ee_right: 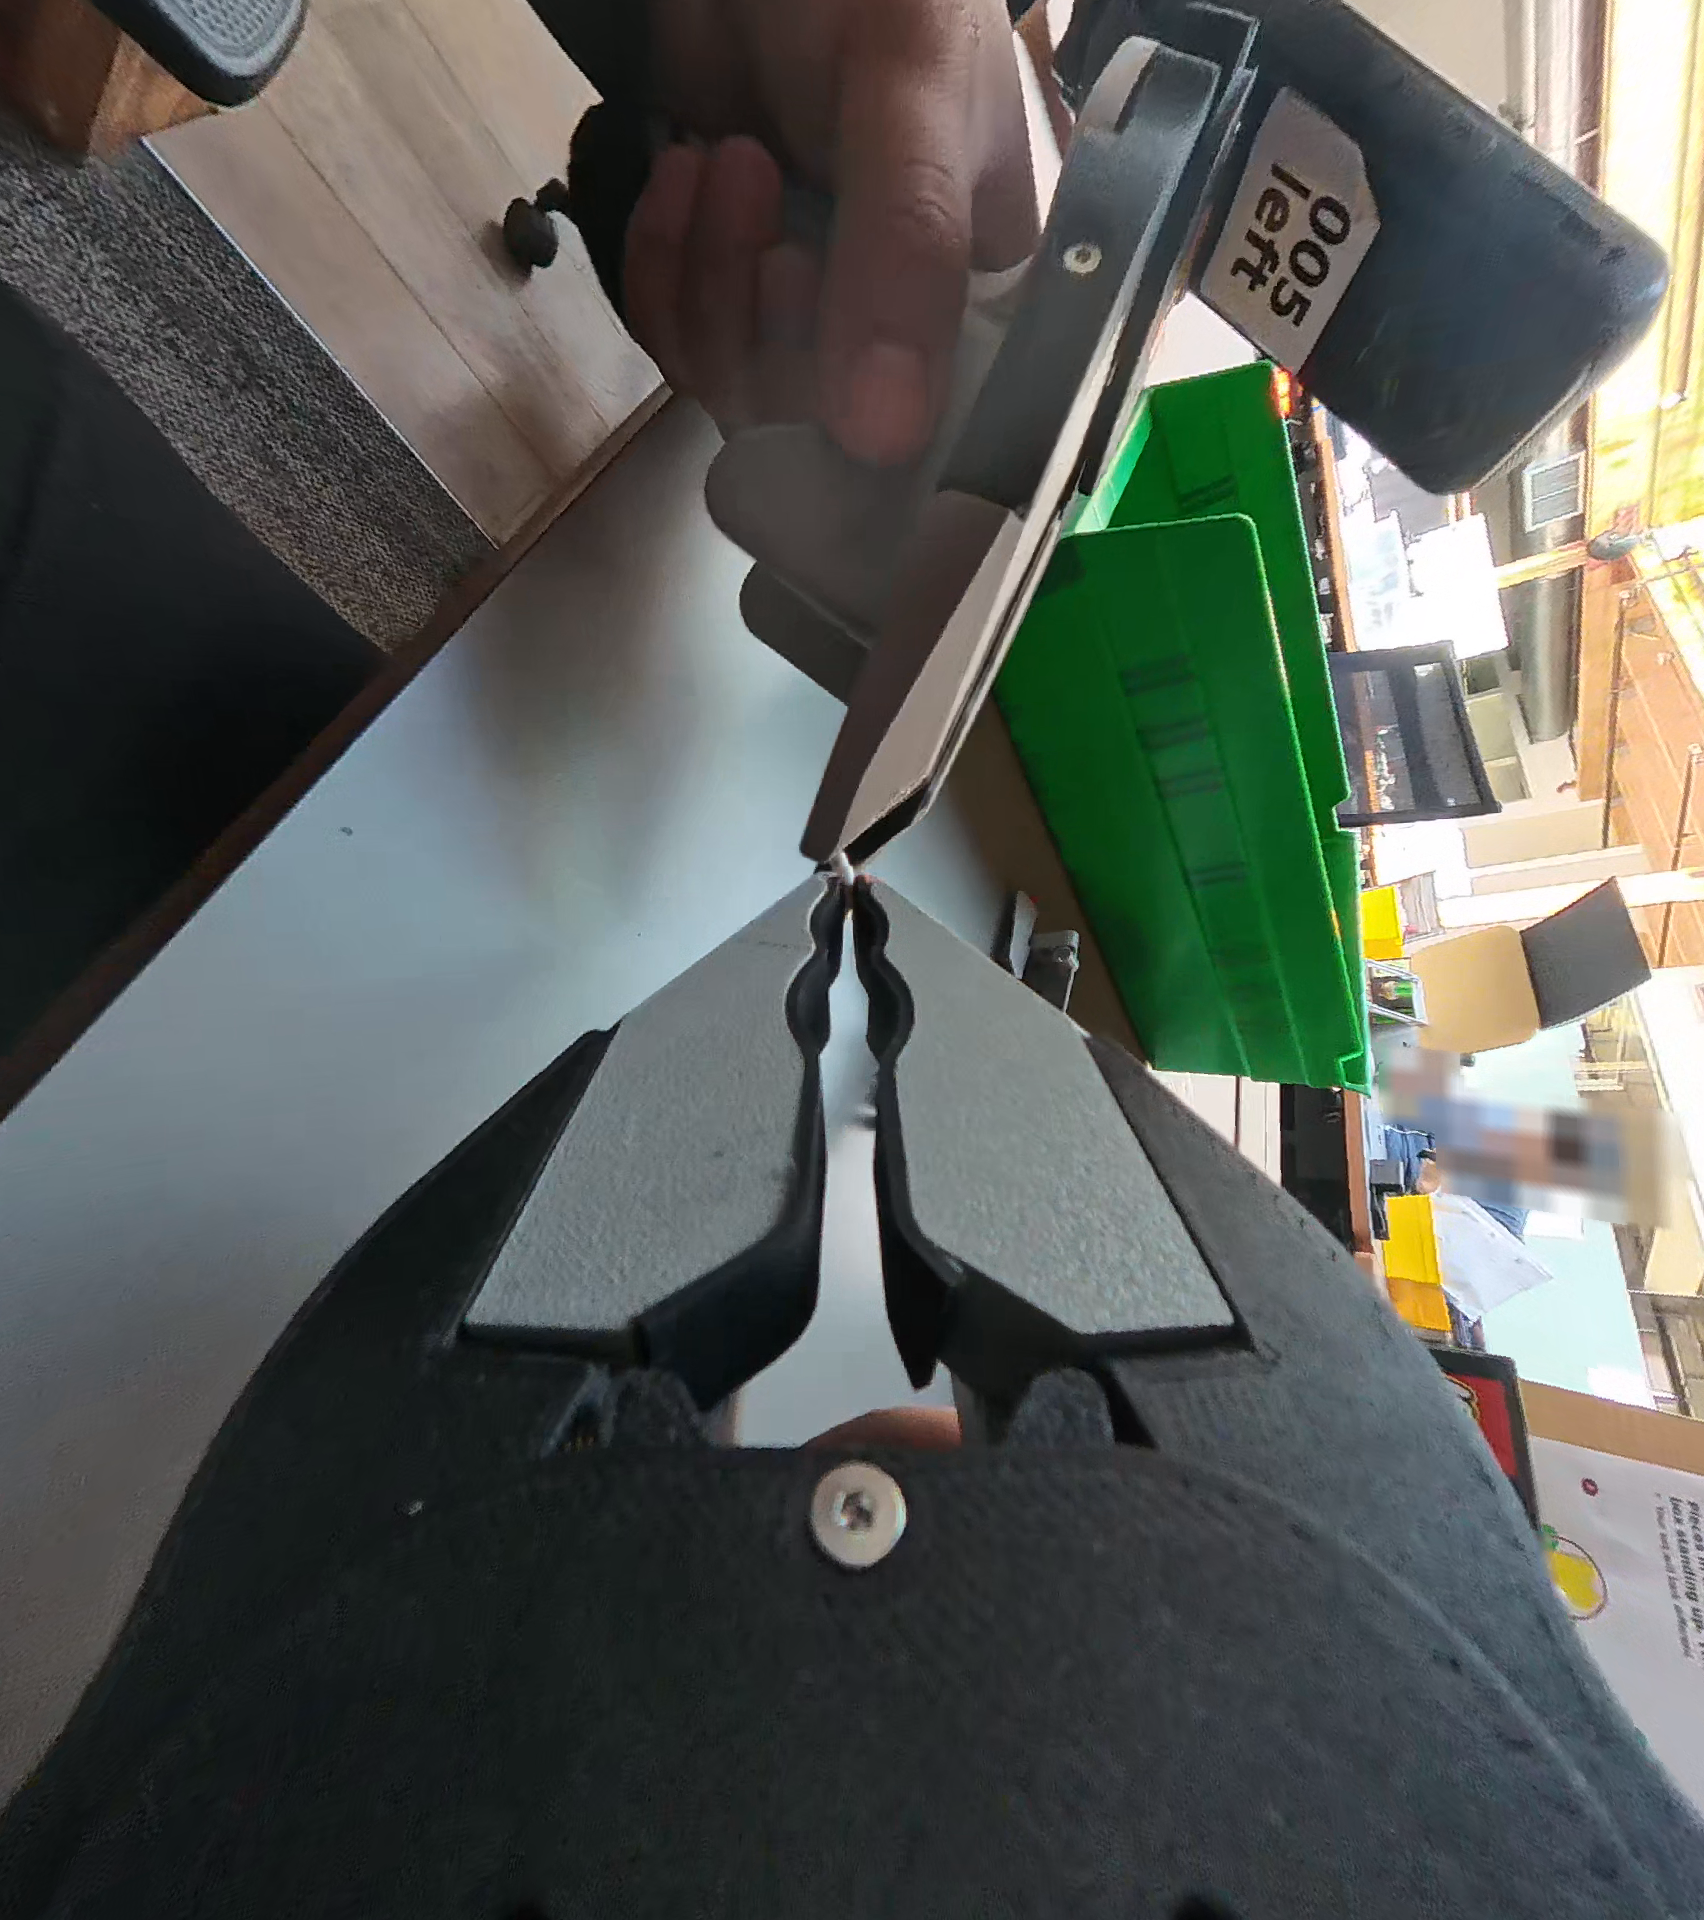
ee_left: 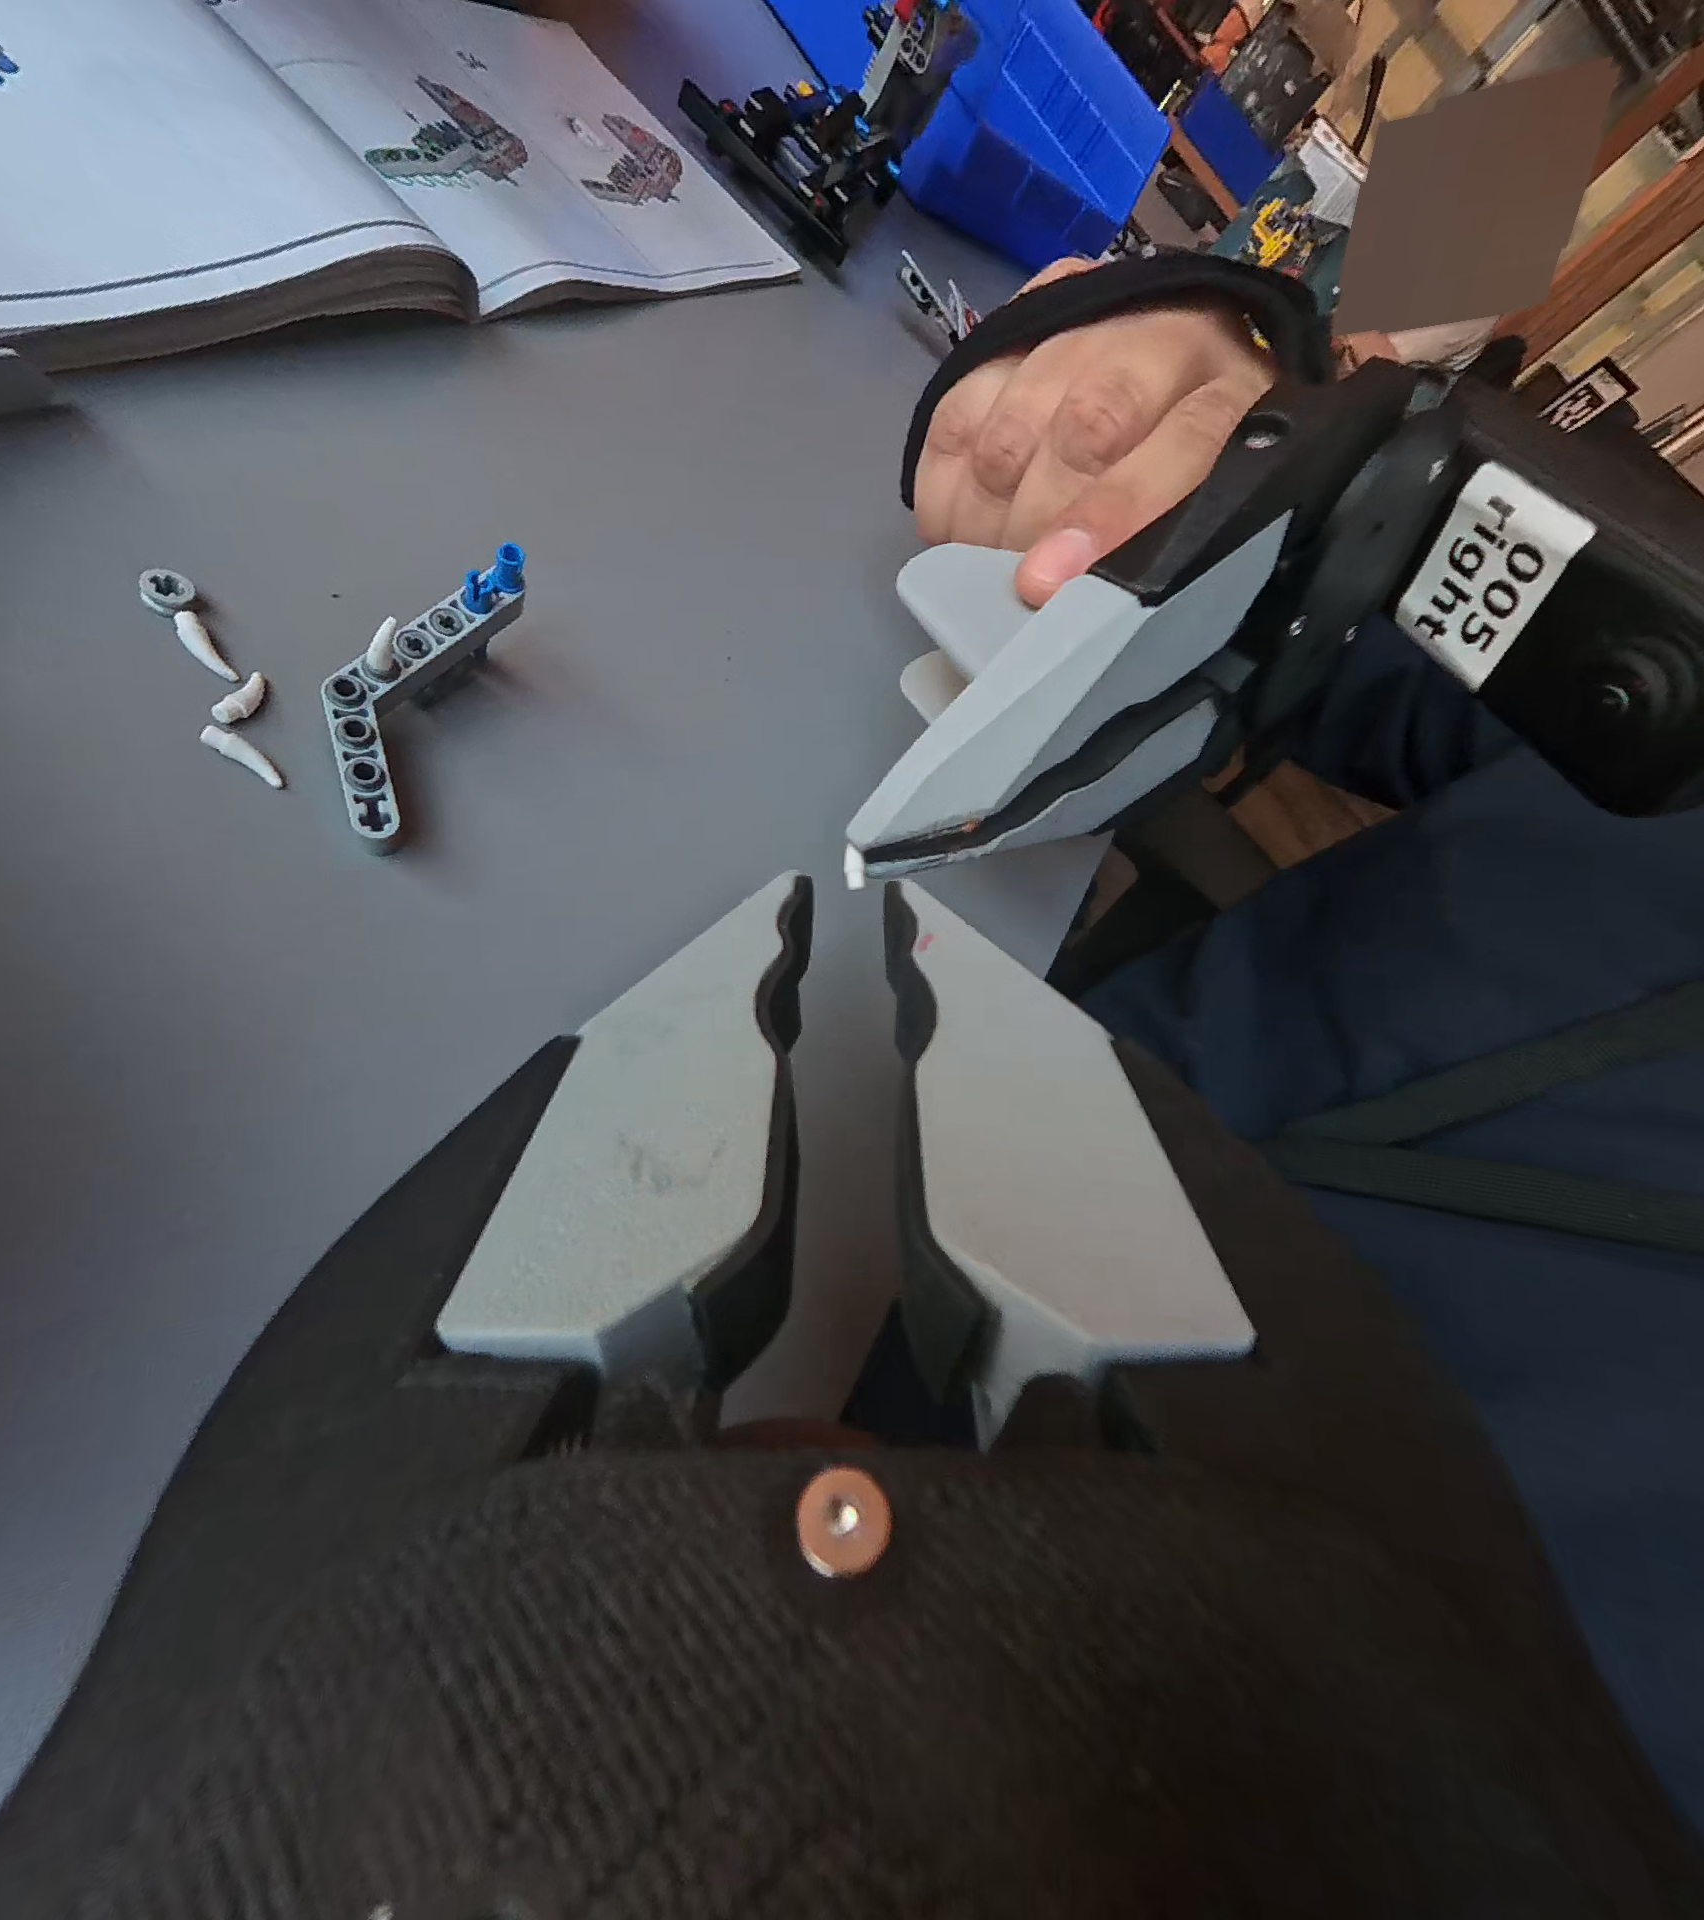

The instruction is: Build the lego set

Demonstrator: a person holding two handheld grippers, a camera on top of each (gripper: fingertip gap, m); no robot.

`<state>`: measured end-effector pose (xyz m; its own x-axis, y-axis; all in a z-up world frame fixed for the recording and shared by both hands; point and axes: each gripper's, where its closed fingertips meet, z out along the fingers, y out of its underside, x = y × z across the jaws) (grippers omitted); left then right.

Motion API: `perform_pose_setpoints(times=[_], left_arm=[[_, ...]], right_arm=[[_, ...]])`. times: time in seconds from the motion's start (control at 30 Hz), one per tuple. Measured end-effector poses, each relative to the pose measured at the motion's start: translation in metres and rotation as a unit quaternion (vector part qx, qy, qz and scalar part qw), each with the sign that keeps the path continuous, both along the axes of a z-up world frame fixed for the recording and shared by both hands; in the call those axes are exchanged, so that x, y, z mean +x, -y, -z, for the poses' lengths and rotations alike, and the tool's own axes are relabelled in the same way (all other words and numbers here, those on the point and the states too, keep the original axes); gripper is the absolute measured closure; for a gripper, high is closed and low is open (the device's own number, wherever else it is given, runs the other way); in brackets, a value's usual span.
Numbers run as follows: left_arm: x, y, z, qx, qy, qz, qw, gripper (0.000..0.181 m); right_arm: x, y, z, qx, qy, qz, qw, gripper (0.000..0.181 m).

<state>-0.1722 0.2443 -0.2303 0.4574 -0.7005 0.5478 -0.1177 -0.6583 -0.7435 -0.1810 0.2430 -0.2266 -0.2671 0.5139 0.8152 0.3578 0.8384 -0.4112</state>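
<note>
1. The left gripper (ee_left: 848, 899) is held above the near part of the grey table (ee_left: 619, 582), with a narrow gap between its two tips and nothing between them.
2. The right gripper (ee_left: 863, 847) comes in from the right, held by a hand (ee_left: 1066, 447) in a black wrist strap; its tips are closed on a small white piece (ee_left: 853, 865), of which only a short end shows.
3. That white piece sits just beyond the left gripper's tips, close to the gap but not inside it.
4. In the right wrist view, the right gripper (ee_right: 843, 888) pinches the white piece (ee_right: 840, 868) at its very tips, and the left gripper's tip (ee_right: 853, 844) meets it from above; whether it touches the piece cannot be told.
5. On the table to the left, farther off, lies a grey angled beam (ee_left: 391, 691) with a blue pin (ee_left: 495, 582) at its far end and one white tooth (ee_left: 380, 644) standing in it.
6. Left of the beam lie three loose white teeth (ee_left: 240, 696) and a small grey round piece (ee_left: 167, 589).
7. An open instruction booklet (ee_left: 308, 187) lies at the far left, with a dark partial model (ee_left: 806, 156) and a blue bin (ee_left: 1024, 156) beyond it.
8. A green bin (ee_right: 1232, 727) stands on the table in the right wrist view.
</note>
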Motion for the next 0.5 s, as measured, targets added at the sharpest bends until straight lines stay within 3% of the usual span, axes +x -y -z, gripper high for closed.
perform_pose_setpoints(times=[0.5], left_arm=[[0.0014, 0.0014, -0.003, 0.004, 0.012, 0.006, 1.0, 0.18]], right_arm=[[-0.0009, 0.0009, -0.0015, 0.02, -0.012, 0.001, 1.0, 0.181]])
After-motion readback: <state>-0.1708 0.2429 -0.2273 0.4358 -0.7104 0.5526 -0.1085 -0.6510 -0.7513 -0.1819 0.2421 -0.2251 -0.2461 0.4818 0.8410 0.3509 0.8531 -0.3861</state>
